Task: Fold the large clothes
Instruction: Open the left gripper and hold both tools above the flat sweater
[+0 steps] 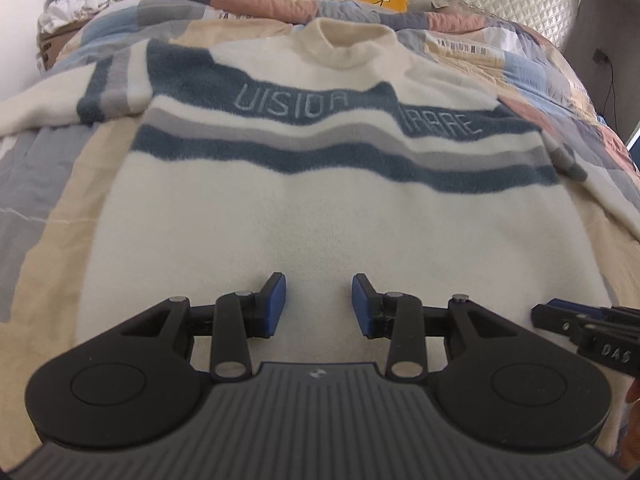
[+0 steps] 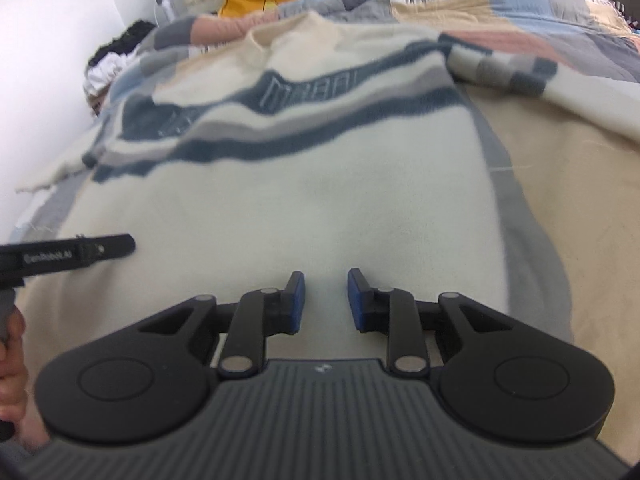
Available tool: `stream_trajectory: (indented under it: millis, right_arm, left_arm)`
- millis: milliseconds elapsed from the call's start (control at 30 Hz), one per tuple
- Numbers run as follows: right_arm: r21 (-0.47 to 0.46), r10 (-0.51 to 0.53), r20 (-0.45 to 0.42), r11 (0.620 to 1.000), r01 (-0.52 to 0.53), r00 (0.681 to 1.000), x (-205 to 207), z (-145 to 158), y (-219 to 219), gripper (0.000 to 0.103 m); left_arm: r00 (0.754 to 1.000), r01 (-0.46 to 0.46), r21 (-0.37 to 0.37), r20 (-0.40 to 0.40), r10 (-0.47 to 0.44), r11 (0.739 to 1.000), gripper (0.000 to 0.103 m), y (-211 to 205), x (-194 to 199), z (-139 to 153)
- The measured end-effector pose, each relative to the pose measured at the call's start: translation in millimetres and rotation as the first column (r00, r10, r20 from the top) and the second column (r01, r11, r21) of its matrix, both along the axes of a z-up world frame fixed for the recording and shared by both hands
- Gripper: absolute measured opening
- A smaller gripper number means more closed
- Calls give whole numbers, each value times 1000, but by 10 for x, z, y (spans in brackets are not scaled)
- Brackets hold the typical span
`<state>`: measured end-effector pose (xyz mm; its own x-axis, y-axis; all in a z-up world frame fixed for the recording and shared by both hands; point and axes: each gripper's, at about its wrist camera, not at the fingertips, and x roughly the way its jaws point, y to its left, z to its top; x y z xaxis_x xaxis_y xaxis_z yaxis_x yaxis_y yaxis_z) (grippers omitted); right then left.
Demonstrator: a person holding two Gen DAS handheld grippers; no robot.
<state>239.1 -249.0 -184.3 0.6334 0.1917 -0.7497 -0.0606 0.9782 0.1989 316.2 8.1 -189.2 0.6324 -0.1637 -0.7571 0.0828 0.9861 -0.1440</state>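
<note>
Both my grippers over the sweater's lower half

The sweater (image 1: 320, 208) lies flat on the quilt (image 1: 36, 184). My left gripper (image 1: 319, 306) and right gripper (image 2: 326, 300) stand narrowly parted, nothing between them.

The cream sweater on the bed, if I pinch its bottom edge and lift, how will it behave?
The sweater will probably drape limply; it already ripples across the quilt. Its fuzzy knit looks grippy, not slippery. The spread sleeves would likely trail behind.
</note>
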Motion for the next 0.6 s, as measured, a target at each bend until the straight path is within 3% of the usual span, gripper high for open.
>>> stream_trajectory:
  millis: [267, 433, 600]
  right_arm:
    - [6, -32, -4, 999, 32, 999, -40, 46, -51, 24]
    - [154, -167, 29, 975, 160, 986, -187, 279, -387, 25]
    - [208, -338, 77, 925, 317, 938, -269, 495, -776, 29]
  left_arm:
    - [1000, -3, -15, -13, 3, 1000, 45, -15, 3, -83]
    - [999, 34, -34, 1, -34, 999, 51, 1, -96, -26]
    - [999, 48, -35, 17, -47, 998, 52, -31, -184, 27]
